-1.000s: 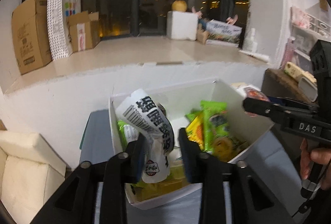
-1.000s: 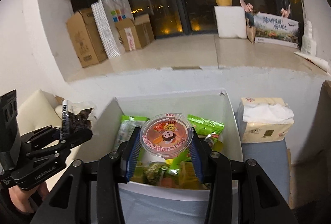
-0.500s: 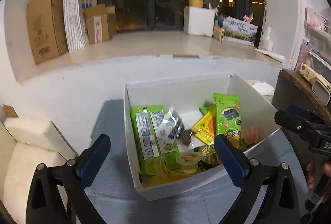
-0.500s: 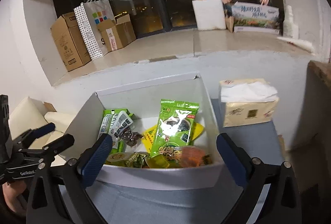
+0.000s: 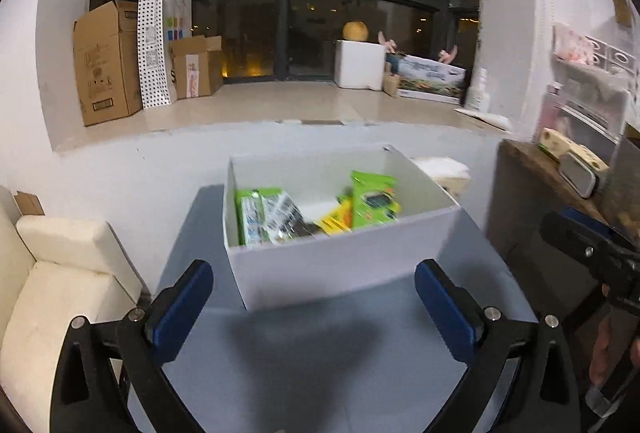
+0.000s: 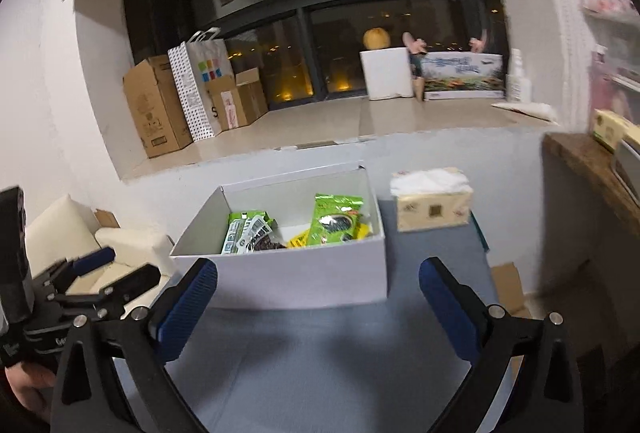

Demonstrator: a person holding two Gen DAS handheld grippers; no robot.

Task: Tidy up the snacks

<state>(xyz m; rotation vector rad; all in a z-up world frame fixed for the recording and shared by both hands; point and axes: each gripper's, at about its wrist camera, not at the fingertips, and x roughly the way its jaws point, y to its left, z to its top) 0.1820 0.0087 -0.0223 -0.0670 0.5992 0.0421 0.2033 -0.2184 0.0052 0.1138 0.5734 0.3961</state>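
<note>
A white box (image 5: 340,269) stands on the grey table (image 5: 320,361) and holds several snack packets: a green packet (image 5: 374,199), a black-and-white packet (image 5: 286,213) and a yellow one (image 5: 334,221). The box shows in the right wrist view too (image 6: 288,279), with the green packet (image 6: 336,219) inside. My left gripper (image 5: 314,299) is open and empty, pulled back in front of the box. My right gripper (image 6: 318,303) is open and empty, also back from the box. Each gripper shows at the edge of the other's view.
A tissue box (image 6: 432,199) sits on the table right of the white box. A cream sofa (image 5: 60,273) is at the left. A wooden shelf (image 5: 552,169) stands at the right. Cardboard boxes (image 5: 106,61) and a paper bag sit on the window ledge behind.
One second ago the left gripper held a black-and-white packet and the right a round jelly cup over the box. Both opened, the snacks lie in the box, and both grippers have drawn back.
</note>
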